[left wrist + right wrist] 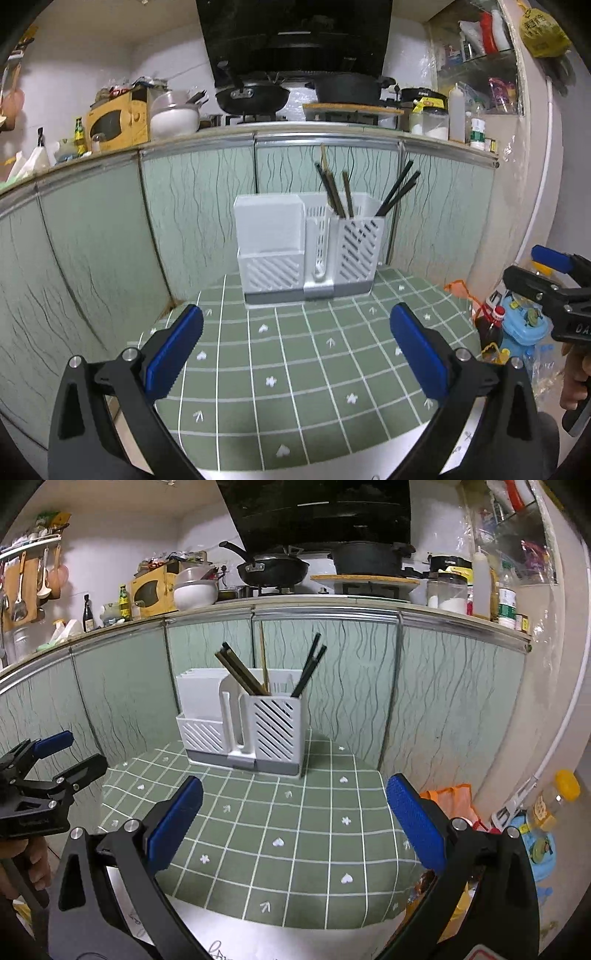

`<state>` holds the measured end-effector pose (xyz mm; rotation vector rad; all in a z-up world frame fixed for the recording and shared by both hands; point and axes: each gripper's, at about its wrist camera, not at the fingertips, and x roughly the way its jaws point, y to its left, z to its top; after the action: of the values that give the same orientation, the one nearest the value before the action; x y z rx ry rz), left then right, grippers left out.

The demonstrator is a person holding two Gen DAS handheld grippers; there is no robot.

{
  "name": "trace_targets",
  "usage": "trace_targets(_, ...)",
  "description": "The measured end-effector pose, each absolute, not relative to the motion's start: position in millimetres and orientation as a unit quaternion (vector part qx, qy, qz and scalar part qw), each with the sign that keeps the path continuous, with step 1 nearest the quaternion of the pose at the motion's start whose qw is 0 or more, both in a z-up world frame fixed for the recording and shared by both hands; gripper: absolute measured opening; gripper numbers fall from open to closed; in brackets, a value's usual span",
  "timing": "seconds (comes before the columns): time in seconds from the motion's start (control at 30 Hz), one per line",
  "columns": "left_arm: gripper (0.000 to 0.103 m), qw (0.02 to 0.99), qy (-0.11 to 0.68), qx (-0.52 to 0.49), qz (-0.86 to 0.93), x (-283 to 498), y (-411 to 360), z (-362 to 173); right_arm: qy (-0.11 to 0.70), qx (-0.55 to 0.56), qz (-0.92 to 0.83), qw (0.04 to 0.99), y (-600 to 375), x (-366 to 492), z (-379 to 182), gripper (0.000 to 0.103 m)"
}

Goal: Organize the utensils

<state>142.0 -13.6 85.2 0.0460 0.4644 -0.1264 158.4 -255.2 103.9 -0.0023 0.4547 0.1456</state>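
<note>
A white slotted utensil holder (pixel 308 249) stands at the far edge of a green checked tablecloth (pixel 295 369); it also shows in the right wrist view (pixel 242 722). Several dark and wooden chopsticks (pixel 336 194) stand in its right compartment, with two black ones (pixel 397 194) leaning right; they show in the right wrist view too (pixel 242 672). My left gripper (pixel 295 350) is open and empty above the cloth, short of the holder. My right gripper (pixel 293 821) is open and empty, also short of the holder. Each gripper shows at the edge of the other's view.
Green patterned cabinet doors (pixel 110 240) stand right behind the table. The counter above holds a wok (pixel 253 98), a black pot (pixel 349 88) and jars. Bottles and an orange bag (pixel 452 797) sit on the floor at the right.
</note>
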Motion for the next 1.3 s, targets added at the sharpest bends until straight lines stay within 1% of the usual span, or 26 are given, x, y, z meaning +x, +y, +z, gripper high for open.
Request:
trace_targets(0.4,0.098,0.967,0.246,0.037,-0.050,112.8,-0.9,39.0,0.238,0.002,0.062,0.969,-253.3,121.9,60.4,0.096)
trace_targets(0.63,0.098,0.964,0.259,0.028,-0.044,91.0,5.2,15.0,0.238,-0.026,0.058,0.969,-242.0,101.3,39.7,0.096)
trace_targets(1.07,0.098,0.967,0.252,0.033,-0.037,66.3,1.5,9.9,0.245,-0.032,0.056,0.967,-237.8,83.8,22.0,0.096)
trace_targets(1.3,0.098,0.966,0.255,0.014,-0.031,65.8,2.1,12.9,0.246,-0.039,0.049,0.967,-238.8,83.4,18.6,0.096)
